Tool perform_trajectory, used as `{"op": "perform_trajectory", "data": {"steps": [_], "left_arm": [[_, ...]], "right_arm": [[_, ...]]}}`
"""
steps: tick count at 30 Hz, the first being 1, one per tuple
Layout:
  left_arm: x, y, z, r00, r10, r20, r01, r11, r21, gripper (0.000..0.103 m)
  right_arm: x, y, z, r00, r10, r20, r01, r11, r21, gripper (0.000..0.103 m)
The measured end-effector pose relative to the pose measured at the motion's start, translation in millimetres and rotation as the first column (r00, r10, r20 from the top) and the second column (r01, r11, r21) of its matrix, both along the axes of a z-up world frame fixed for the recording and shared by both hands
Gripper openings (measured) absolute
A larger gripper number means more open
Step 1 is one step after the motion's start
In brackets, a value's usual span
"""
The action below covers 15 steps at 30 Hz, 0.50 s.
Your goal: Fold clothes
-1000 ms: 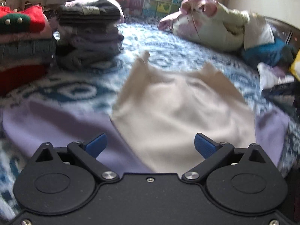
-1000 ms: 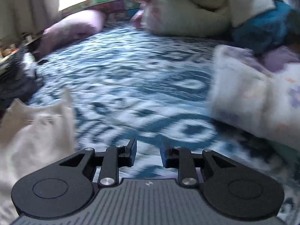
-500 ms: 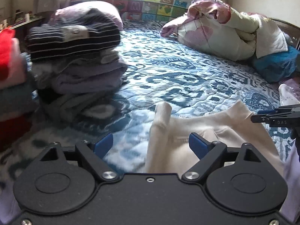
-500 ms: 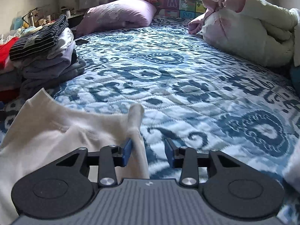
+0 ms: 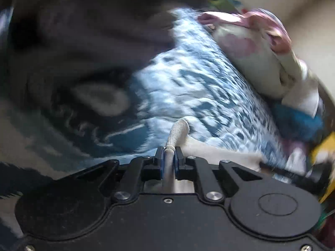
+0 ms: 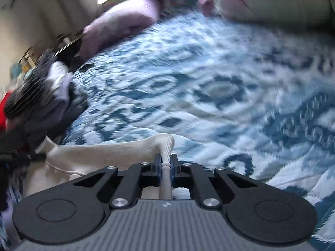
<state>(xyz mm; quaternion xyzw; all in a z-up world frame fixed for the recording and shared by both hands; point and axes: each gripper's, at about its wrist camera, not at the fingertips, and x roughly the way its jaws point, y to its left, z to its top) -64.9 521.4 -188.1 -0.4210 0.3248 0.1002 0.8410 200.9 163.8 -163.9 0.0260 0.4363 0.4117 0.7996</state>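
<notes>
A cream garment (image 6: 104,154) lies on the blue patterned quilt (image 6: 209,83). Its far edge is lifted at two ribbed corners. In the left wrist view my left gripper (image 5: 169,152) has its jaws closing, and the blue pads press on one ribbed corner (image 5: 180,128), which sticks up past the tips. In the right wrist view my right gripper (image 6: 166,160) is also closing, pinching the other ribbed corner (image 6: 167,144). The cream cloth stretches between the two grippers. Both views are blurred.
A stack of folded clothes (image 6: 41,96) stands at the left, close to the garment. It fills the upper left of the left wrist view as a dark blur (image 5: 83,41). A lilac pillow (image 6: 121,23) and bundled bedding (image 5: 251,58) lie farther back. A teal cloth (image 5: 297,123) sits right.
Both grippers moved forward to the garment's far corners and went from open to shut on them. The left gripper has rolled, so its view is tilted.
</notes>
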Motion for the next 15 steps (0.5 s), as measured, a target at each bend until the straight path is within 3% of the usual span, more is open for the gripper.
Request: {"op": "perform_trajectory", "data": {"steps": [4, 6, 8, 9, 12, 15], "left_arm": [[-6, 17, -27, 0.998, 0.055, 0.017, -0.051, 0.982, -0.181, 0.013], [-7, 20, -32, 0.997, 0.07, 0.016, -0.065, 0.976, -0.209, 0.013], [-6, 20, -28, 0.997, 0.07, 0.014, -0.066, 0.98, -0.186, 0.014], [-7, 20, -25, 0.997, 0.075, 0.013, -0.072, 0.983, -0.167, 0.016], [-15, 19, -10, 0.993, 0.121, 0.015, -0.119, 0.99, -0.075, 0.018], [-25, 13, 12, 0.987, 0.16, 0.006, -0.16, 0.985, 0.065, 0.019]], "right_arm": [[22, -6, -30, 0.987, -0.04, -0.157, 0.046, 0.998, 0.035, 0.01], [26, -13, -36, 0.978, -0.054, -0.202, 0.069, 0.995, 0.066, 0.008], [30, -18, -38, 0.971, -0.063, -0.23, 0.086, 0.992, 0.089, 0.01], [28, -19, -34, 0.977, -0.065, -0.204, 0.083, 0.993, 0.081, 0.014], [23, -20, -19, 0.992, -0.09, -0.088, 0.091, 0.996, 0.013, 0.021], [22, -29, -3, 0.989, -0.141, 0.051, 0.144, 0.988, -0.057, 0.026]]}}
